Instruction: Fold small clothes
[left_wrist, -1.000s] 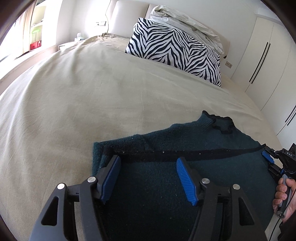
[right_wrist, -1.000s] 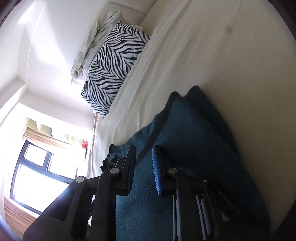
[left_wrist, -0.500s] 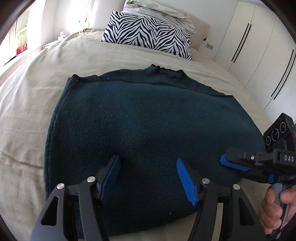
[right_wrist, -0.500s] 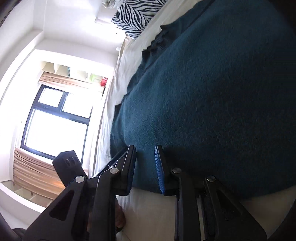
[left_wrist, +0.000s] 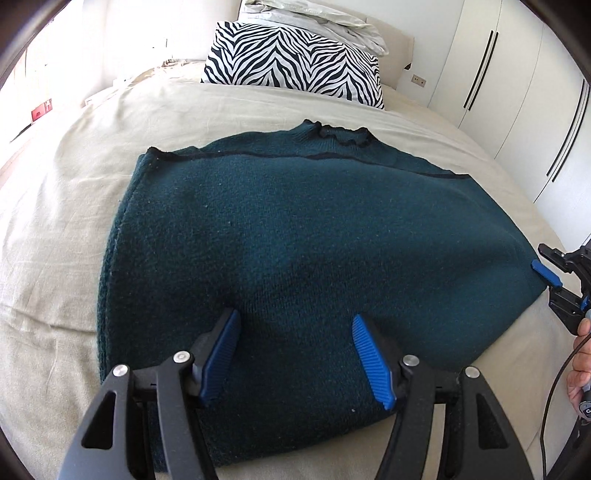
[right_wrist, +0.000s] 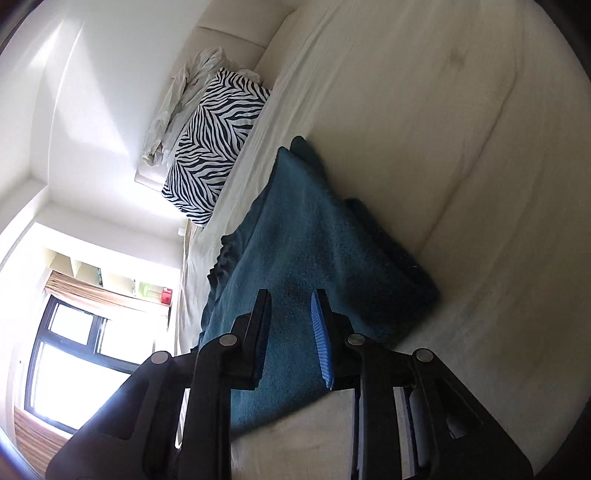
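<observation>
A dark teal knitted sweater (left_wrist: 303, 236) lies folded on the beige bed sheet (left_wrist: 62, 229), collar toward the pillow. My left gripper (left_wrist: 293, 325) is open, its blue pads spread over the sweater's near part, holding nothing. My right gripper (right_wrist: 290, 306) is open with a narrower gap, over the sweater's (right_wrist: 295, 236) right edge; the cloth lies under and between its fingers, not clamped. The right gripper also shows in the left wrist view (left_wrist: 554, 284) at the sweater's right corner.
A zebra-striped pillow (left_wrist: 295, 66) and crumpled white bedding (left_wrist: 314, 18) lie at the headboard. White wardrobe doors (left_wrist: 517, 92) stand on the right. A window (right_wrist: 70, 347) is to the left of the bed. The sheet stretches bare around the sweater.
The folded sweater has settled flat on the bed. My left gripper has risen slightly above it. My right gripper has swung to the right edge and its fingers have opened wider.
</observation>
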